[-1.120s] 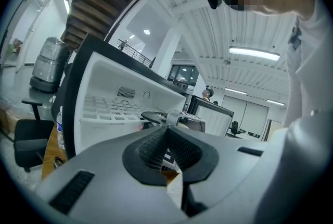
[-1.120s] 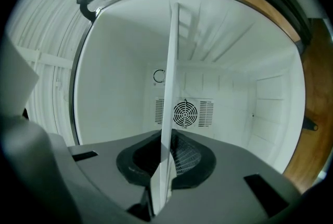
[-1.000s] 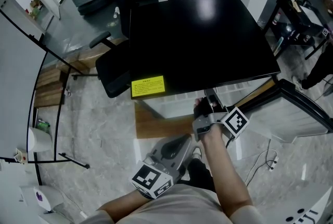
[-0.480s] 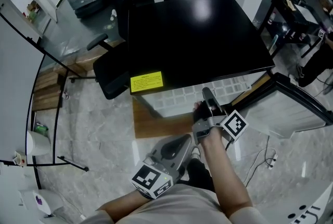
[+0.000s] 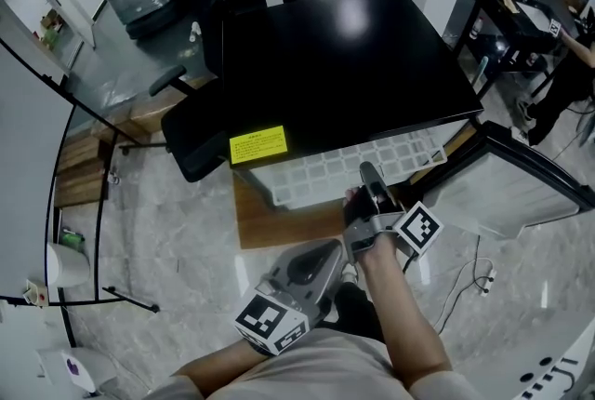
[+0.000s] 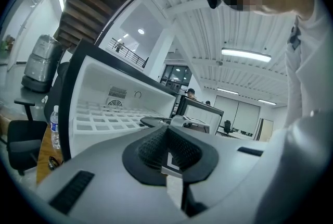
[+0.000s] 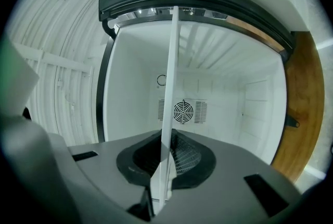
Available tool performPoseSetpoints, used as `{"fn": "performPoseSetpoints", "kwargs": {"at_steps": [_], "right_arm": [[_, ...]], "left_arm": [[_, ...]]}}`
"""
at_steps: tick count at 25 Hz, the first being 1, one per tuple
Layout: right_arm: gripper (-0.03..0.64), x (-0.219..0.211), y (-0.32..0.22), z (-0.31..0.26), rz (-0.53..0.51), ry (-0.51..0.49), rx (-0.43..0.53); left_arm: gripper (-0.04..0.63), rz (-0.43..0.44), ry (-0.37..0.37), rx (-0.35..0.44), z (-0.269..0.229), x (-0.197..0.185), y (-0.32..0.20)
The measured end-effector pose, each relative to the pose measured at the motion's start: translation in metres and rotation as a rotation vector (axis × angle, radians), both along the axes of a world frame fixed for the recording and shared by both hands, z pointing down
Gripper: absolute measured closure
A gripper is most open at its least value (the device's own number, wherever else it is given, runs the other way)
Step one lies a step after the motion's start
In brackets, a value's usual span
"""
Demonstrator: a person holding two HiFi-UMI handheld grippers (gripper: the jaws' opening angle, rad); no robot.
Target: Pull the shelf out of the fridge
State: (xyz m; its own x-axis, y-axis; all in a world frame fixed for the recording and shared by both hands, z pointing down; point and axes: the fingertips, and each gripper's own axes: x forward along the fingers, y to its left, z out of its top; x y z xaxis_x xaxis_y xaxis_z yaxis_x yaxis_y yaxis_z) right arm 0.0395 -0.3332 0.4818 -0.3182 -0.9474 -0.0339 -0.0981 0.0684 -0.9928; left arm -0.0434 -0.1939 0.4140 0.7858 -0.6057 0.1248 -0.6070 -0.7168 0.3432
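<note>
The right hand-held gripper (image 7: 165,165) pinches the white shelf (image 7: 171,61); left hand-held gripper (image 6: 167,152) pressed together.

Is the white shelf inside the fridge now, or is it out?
Partly out: the shelf sticks out past the black fridge top, its front edge held in the right tongs.

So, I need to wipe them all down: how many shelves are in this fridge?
1: the white grid shelf, partly out of the black-topped fridge, front edge clamped in the right gripper. The right gripper view shows no other inside.
</note>
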Motion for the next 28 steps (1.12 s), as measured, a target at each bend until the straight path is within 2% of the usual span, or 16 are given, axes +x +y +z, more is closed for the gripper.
{"fn": "performPoseSetpoints", "kwargs": {"at_steps": [28], "right_arm": [[0.58,0.005,0.038,-0.003,0.012,-0.016,0.0]], "left_arm": [[0.591,0.036,0.004,0.026,-0.009,0.005,0.017]]}}
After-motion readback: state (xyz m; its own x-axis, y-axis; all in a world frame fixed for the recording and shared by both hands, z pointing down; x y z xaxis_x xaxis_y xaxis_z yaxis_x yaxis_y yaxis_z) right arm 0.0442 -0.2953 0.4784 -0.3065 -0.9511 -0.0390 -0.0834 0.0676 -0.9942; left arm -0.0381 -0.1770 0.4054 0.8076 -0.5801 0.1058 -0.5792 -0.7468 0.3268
